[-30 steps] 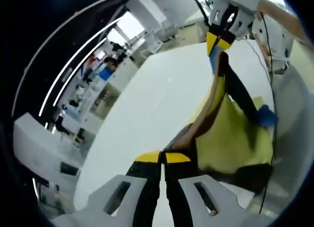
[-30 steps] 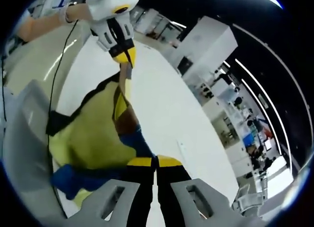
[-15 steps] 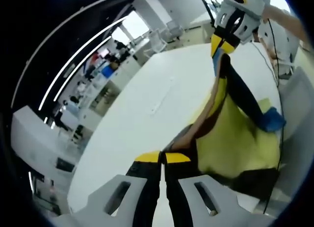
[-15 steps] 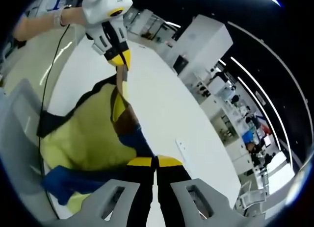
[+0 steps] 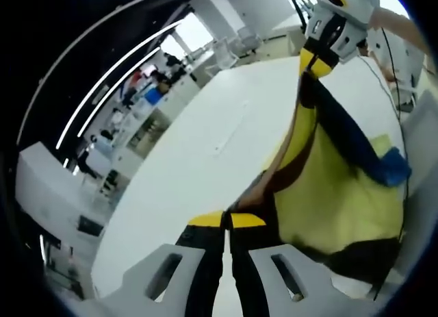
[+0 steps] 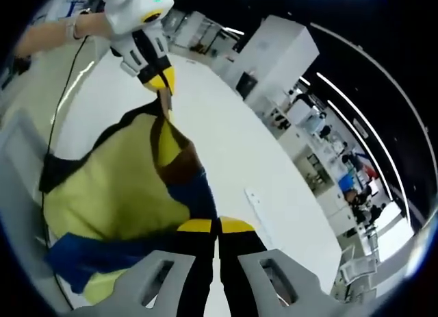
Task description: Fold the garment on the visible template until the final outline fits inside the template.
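Note:
A yellow garment [image 5: 335, 200] with black, brown and blue panels hangs stretched in the air above a white table [image 5: 198, 159]. My left gripper [image 5: 226, 220] is shut on one edge of it. The right gripper [image 5: 313, 62] comes in at the upper right of the left gripper view, shut on the other end. In the right gripper view my right gripper [image 6: 215, 225] is shut on the garment [image 6: 109, 187], and the left gripper [image 6: 161, 79] pinches the far end at the upper left. The template is hidden.
A person's forearm [image 6: 51, 33] holds the left gripper. A thin black cable [image 6: 58, 105] runs across the table [image 6: 233, 153]. White cabinets [image 6: 274, 57], desks and people stand far behind. A grey chair back [image 6: 17, 187] is by the table edge.
Both views have tilted a little. The garment is pulled a bit more taut between the grippers and hangs lower and wider in each view. Both grips are unchanged.

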Motion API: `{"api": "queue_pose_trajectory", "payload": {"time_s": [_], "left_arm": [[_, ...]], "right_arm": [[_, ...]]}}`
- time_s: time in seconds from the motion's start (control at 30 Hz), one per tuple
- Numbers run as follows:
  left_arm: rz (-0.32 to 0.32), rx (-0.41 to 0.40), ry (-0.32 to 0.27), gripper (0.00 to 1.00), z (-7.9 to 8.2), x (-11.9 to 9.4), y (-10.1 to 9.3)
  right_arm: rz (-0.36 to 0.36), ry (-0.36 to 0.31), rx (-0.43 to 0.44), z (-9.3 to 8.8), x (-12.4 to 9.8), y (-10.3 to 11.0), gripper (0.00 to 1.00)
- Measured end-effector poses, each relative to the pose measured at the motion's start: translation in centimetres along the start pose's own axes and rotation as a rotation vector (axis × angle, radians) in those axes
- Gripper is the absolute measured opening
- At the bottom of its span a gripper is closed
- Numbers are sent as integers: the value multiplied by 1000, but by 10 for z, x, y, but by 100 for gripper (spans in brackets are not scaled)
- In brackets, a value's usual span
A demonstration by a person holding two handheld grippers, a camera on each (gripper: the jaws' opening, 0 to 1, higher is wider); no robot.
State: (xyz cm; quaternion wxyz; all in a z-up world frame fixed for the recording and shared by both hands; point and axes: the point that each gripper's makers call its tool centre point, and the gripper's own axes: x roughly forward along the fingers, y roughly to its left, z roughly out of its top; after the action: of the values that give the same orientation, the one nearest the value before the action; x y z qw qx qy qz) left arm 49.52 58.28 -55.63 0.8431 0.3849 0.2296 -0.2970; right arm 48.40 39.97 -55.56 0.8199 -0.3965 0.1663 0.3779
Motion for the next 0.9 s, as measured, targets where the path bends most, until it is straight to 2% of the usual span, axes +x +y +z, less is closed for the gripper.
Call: {"api": "queue_pose_trajectory", "payload": {"time_s": [0.23,0.6,0.9], "left_arm": [[-8,-25,-8,0,-3,16,-1],[-38,-23,52,0,-13,37,7],[-53,-38,74,0,-17,58,8]], "right_arm": [[-6,19,5,-10,13,-3,1],[-4,19,35,-12,35,-8,1],[-14,31,64,-21,49,-16,1]]}}
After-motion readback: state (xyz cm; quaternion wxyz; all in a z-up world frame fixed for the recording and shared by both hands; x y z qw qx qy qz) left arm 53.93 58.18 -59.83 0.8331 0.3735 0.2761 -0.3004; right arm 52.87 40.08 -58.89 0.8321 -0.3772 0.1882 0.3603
